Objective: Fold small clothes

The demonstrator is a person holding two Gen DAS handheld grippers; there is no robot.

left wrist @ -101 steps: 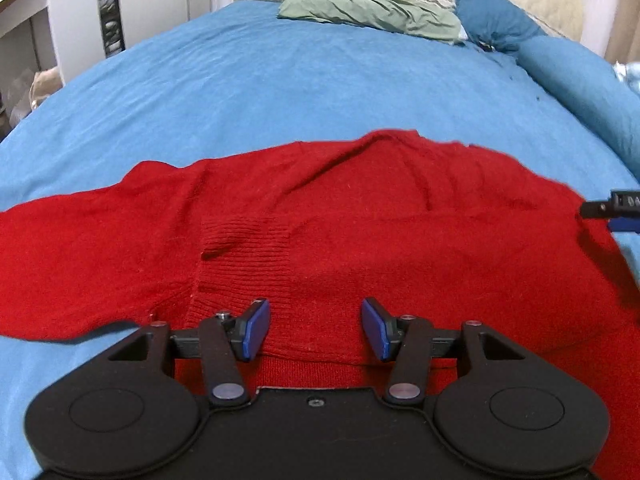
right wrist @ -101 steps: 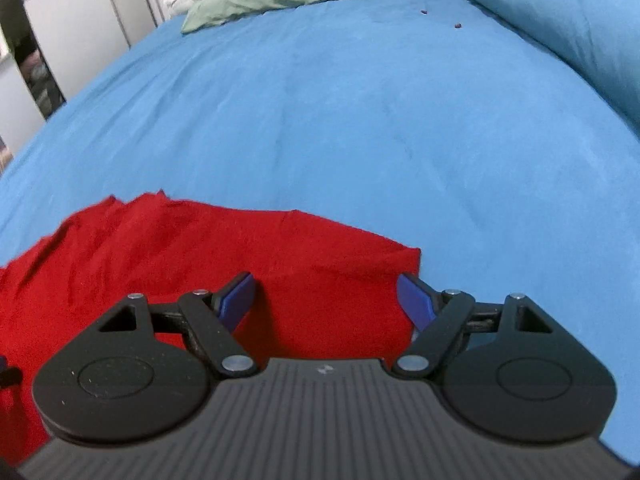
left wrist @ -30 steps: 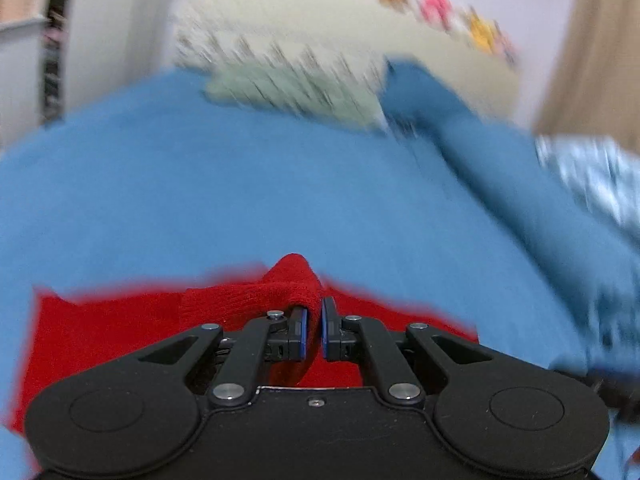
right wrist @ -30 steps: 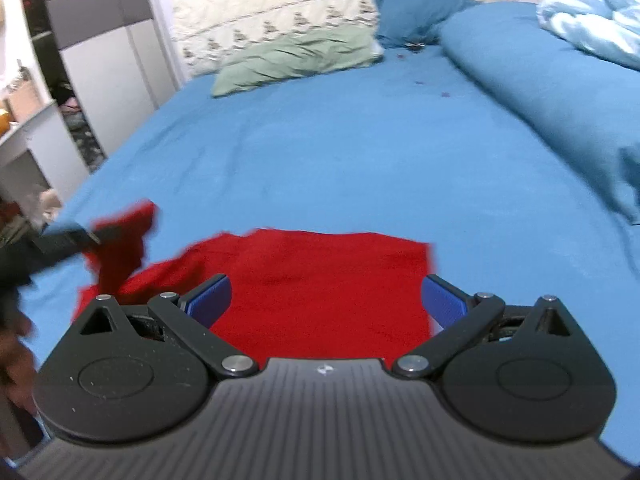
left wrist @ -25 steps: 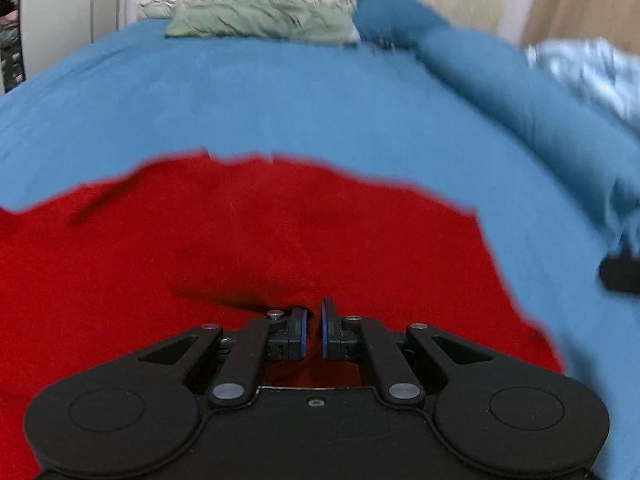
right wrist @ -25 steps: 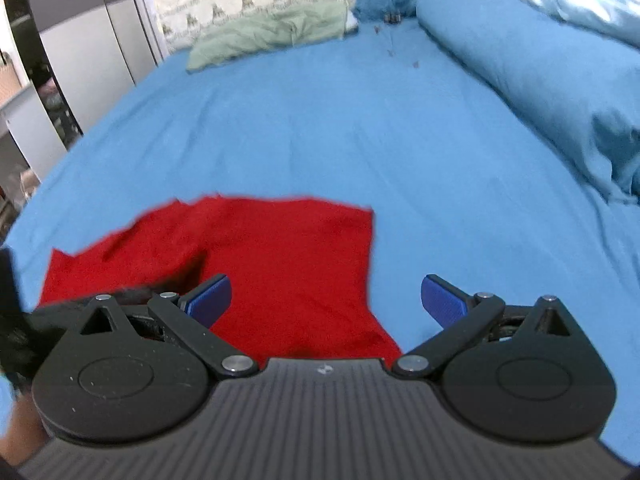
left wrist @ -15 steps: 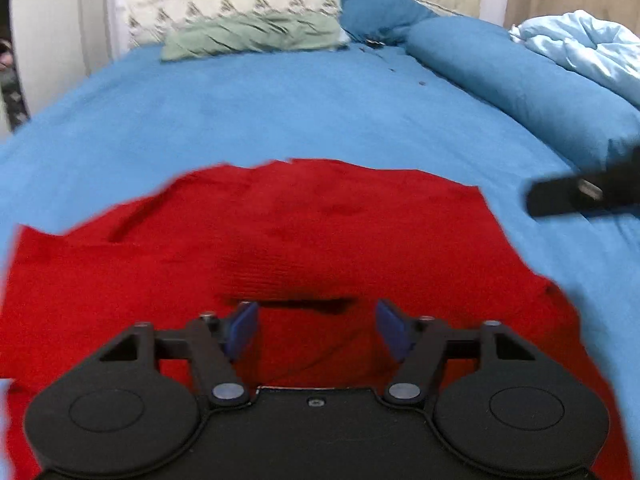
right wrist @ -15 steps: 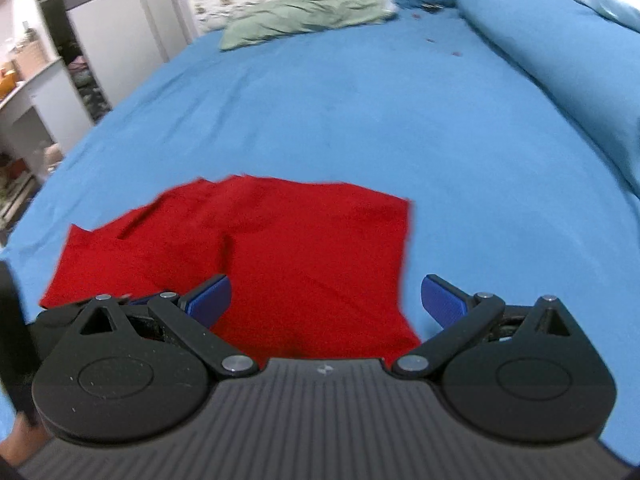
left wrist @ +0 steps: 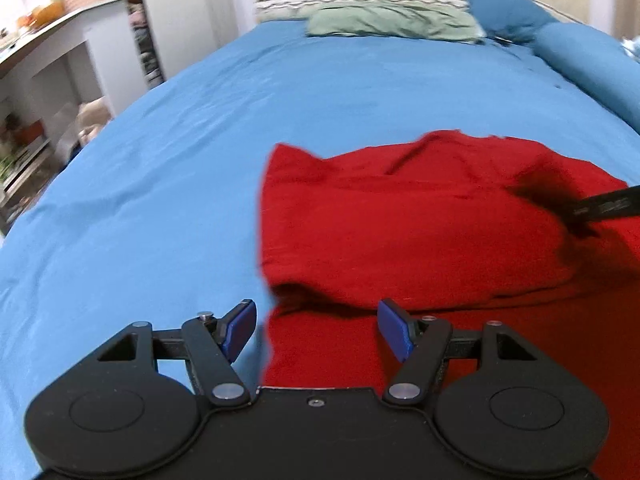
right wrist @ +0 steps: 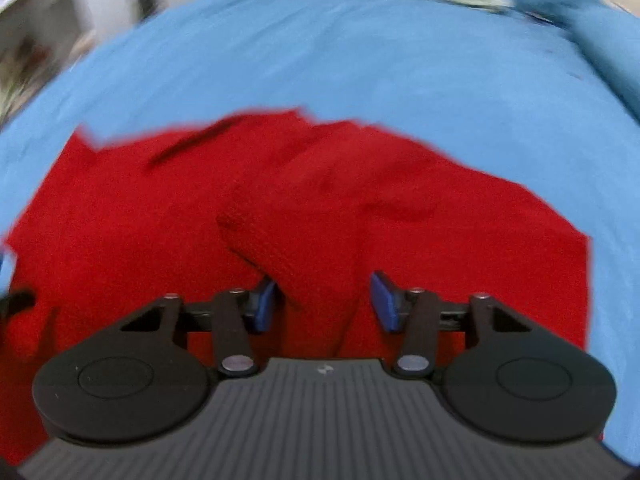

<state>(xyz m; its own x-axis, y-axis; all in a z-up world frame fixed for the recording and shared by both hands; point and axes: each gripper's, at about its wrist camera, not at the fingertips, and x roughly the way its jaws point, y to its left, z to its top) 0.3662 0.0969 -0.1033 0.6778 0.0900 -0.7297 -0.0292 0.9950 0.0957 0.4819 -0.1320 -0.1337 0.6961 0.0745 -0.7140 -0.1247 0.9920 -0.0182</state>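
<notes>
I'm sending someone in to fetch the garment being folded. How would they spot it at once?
Look at the big bed with the blue sheet. The red knit sweater lies on its near part, partly folded over itself, far from the green pillow at the head end. It is the only red thing on the bed.

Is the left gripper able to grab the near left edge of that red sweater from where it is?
Probably yes. The left gripper is open, the red sweater edge lies just ahead between its fingers, and nothing blocks it.

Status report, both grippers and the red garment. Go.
Left gripper open, empty. Right gripper closing around a raised fold, not yet pinched. Red sweater partly folded on blue bedsheet. Nothing obstructing.
</notes>
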